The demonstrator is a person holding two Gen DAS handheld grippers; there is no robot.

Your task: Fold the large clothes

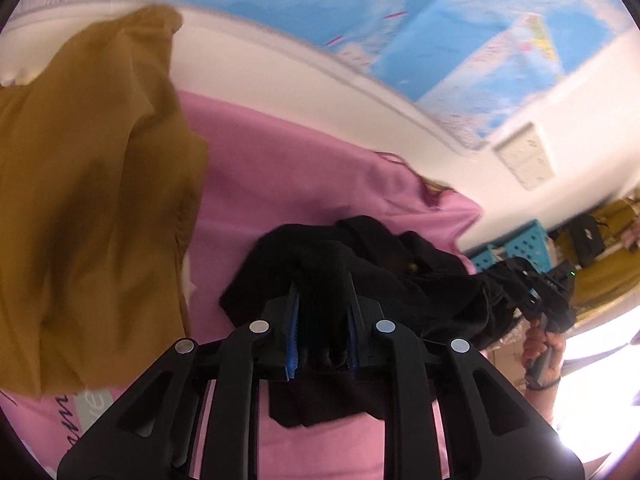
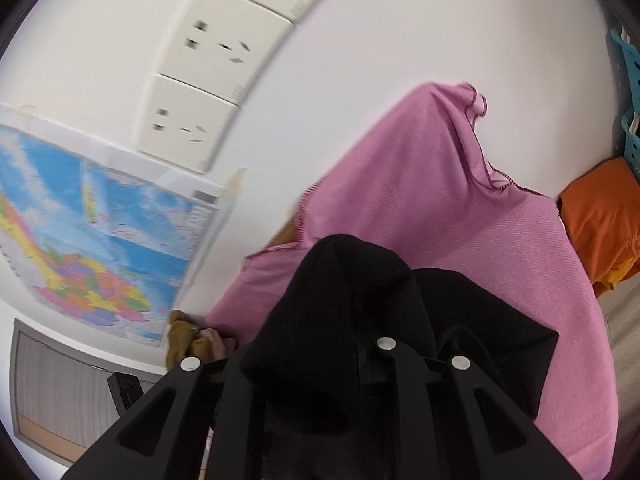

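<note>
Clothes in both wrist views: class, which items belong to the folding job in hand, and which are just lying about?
In the job: black garment, left gripper, right gripper.

Lying about: mustard garment, pink cloth, orange cloth, blue baskets, wall map, sockets.

The black cloth is bunching up in front of the left tool and blocking the way ahead. A big brown cloth is hanging at the left, closing that side. Pink cloth is lying open between them. On the far right, blue baskets and an orange cloth are standing in the way.
</note>
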